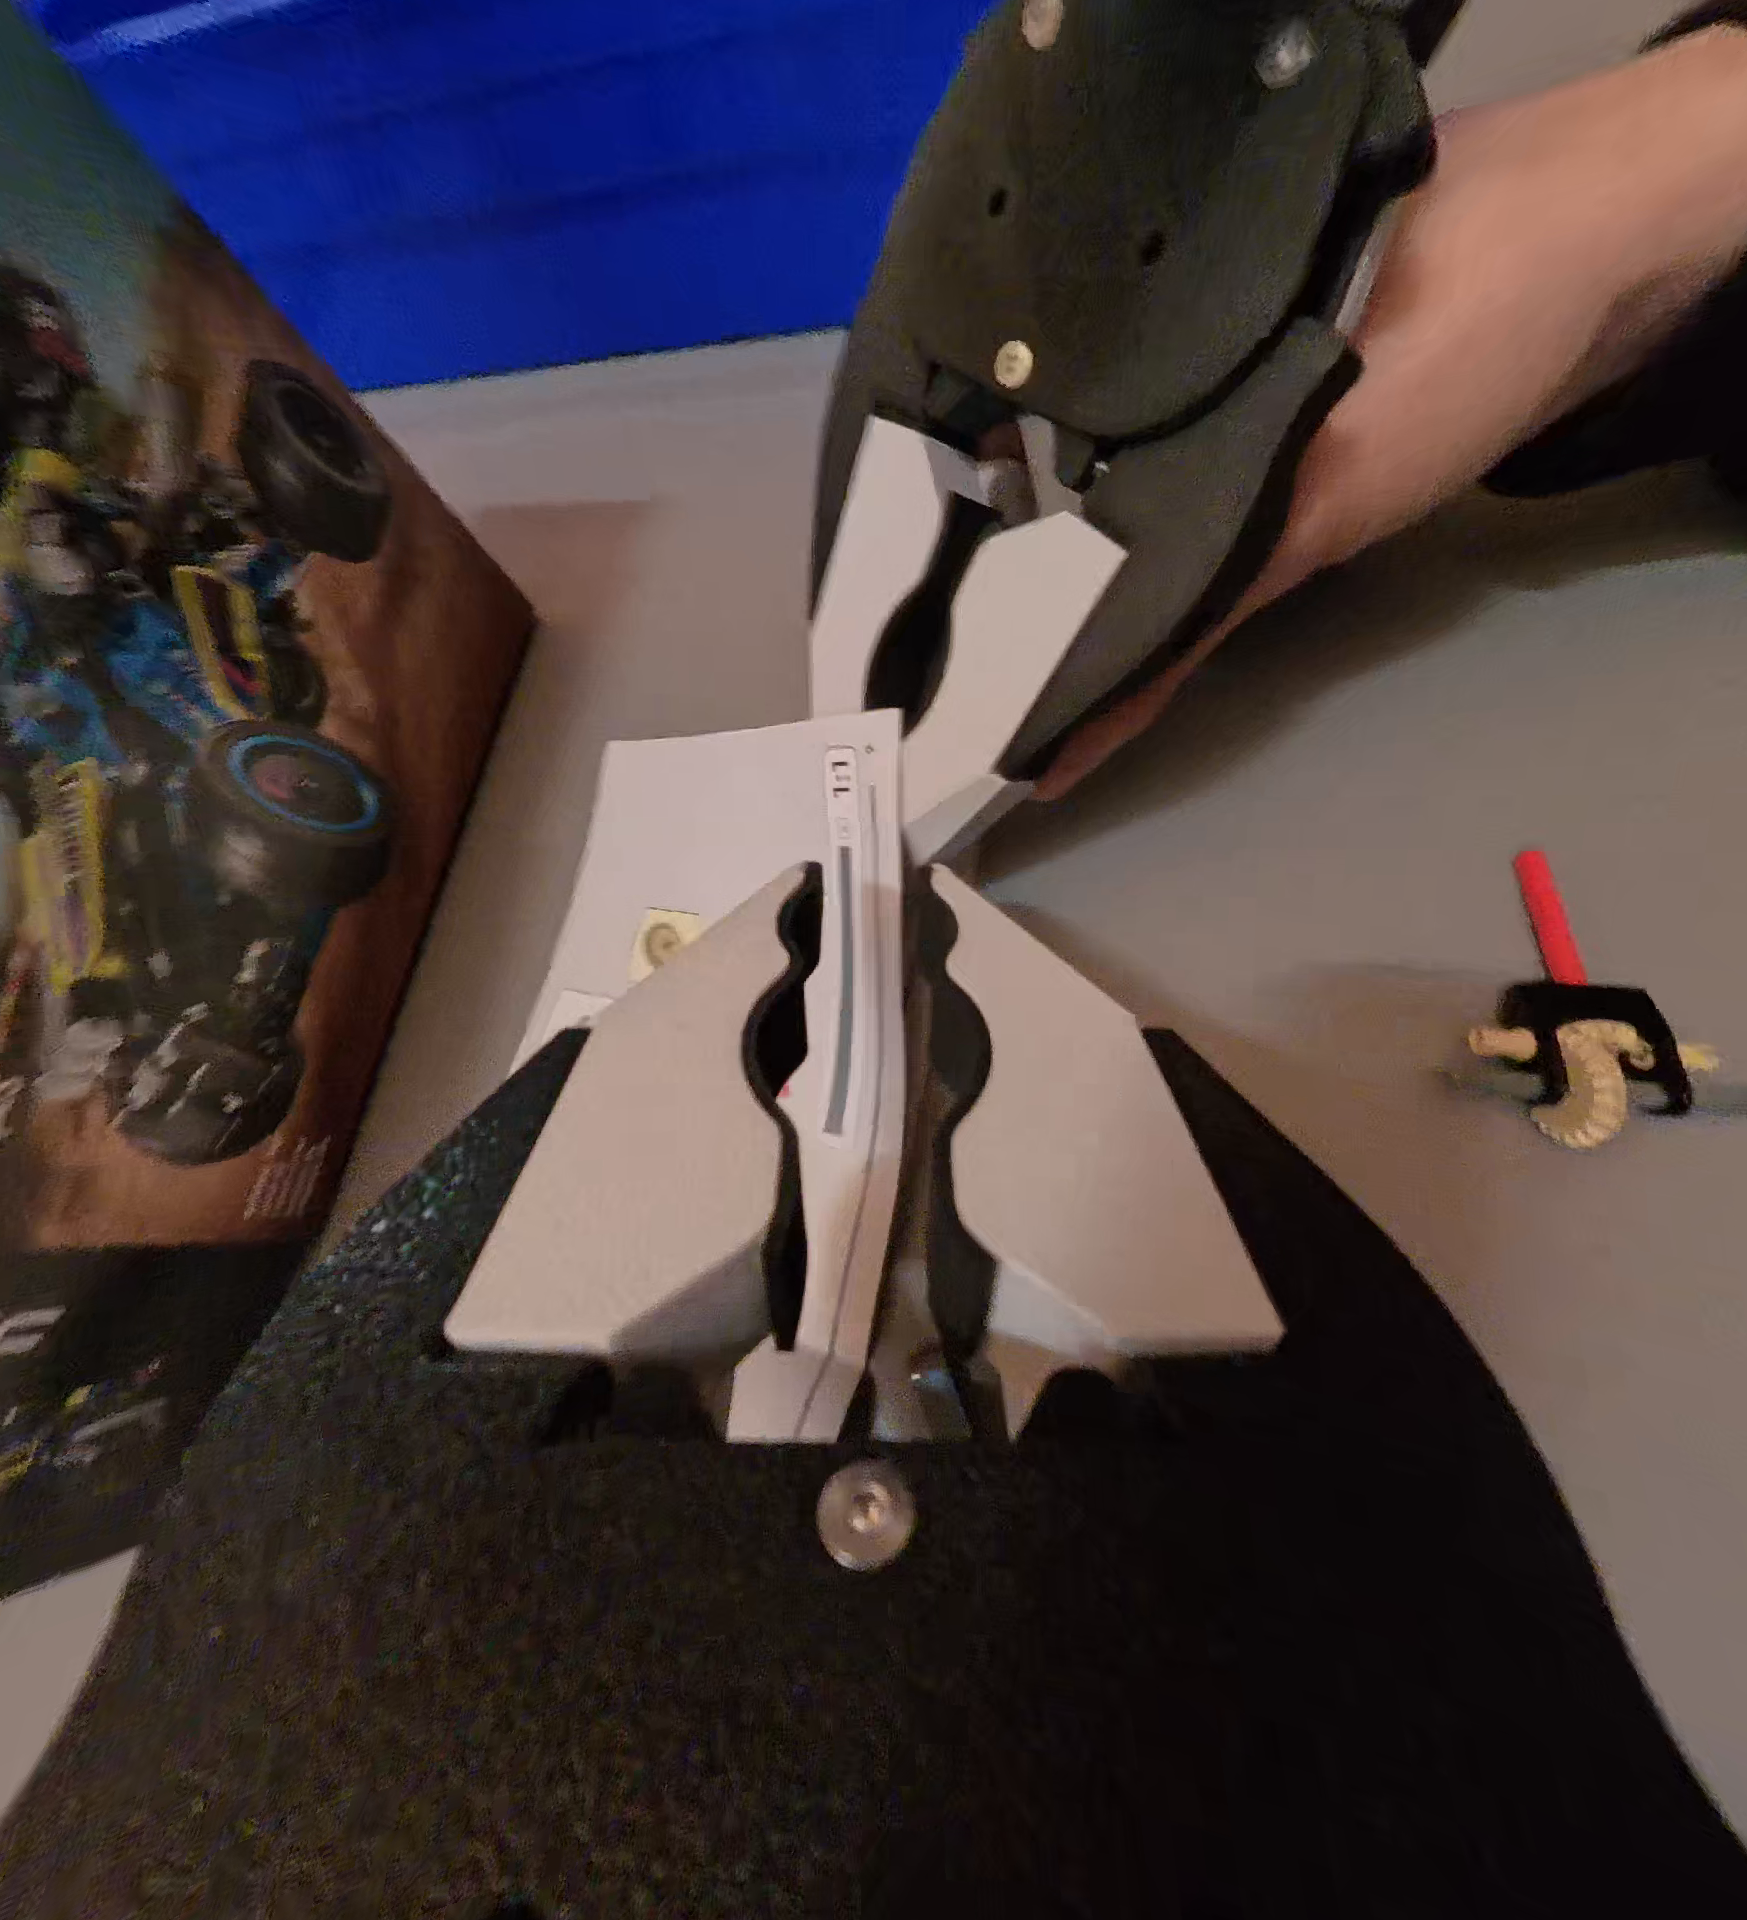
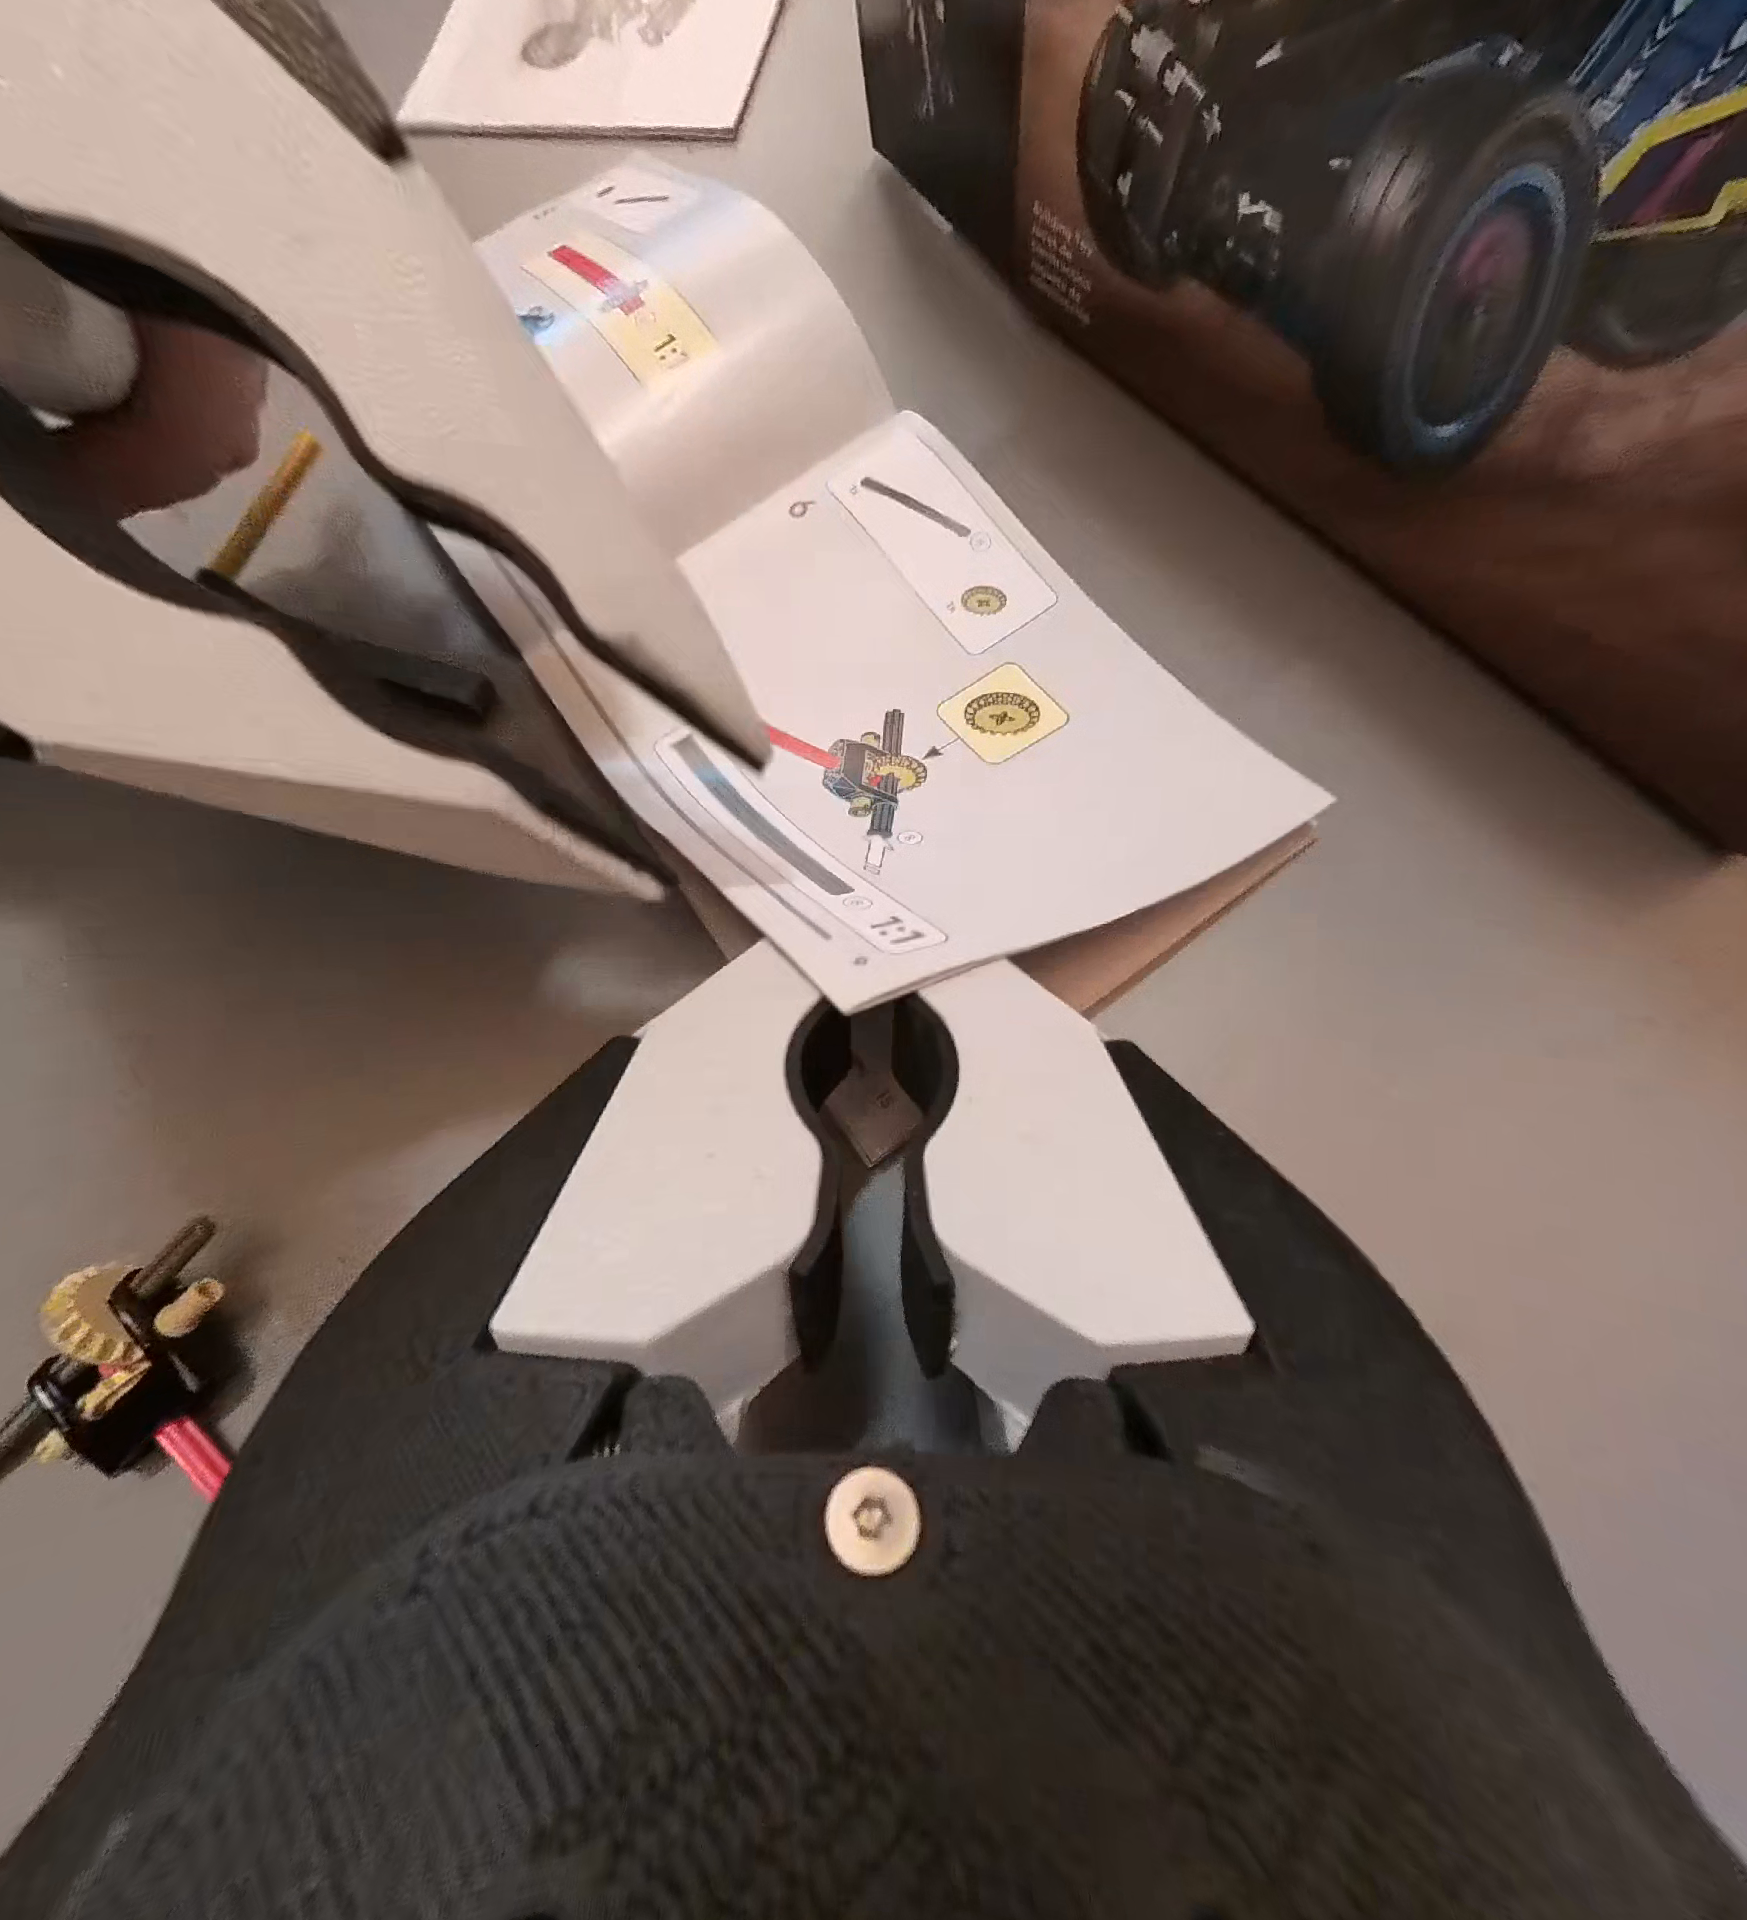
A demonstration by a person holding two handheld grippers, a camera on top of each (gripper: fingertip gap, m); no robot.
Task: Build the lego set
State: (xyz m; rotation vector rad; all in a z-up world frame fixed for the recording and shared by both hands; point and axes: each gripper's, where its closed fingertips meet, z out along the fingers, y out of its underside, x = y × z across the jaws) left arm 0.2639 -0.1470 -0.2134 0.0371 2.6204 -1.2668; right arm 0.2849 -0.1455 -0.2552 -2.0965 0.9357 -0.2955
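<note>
The instruction booklet (image 1: 703, 821) lies open on the grey table beside the set's box. One page (image 2: 1056, 831) is lifted and curls upward. My right gripper (image 2: 869, 992) is shut on that page's near corner; it also shows in the left wrist view (image 1: 936, 821), held by a hand. My left gripper (image 1: 867, 873) is narrowly open, with the page's edge passing between its jaws. It fills the upper left of the right wrist view (image 2: 713, 821). A small assembly (image 1: 1586, 1049) of black frame, tan gears and red axle lies alone on the table, also seen in the right wrist view (image 2: 110, 1371).
The set's box (image 1: 173, 727) stands at the left, close to the booklet, and shows at the top right in the right wrist view (image 2: 1420, 312). A blue bin (image 1: 495, 156) is behind it. A second white booklet (image 2: 599, 62) lies farther back. A person's hand (image 1: 1523, 312) holds the right gripper. One gripper's finger ends stand about 4 cm off the other's.
</note>
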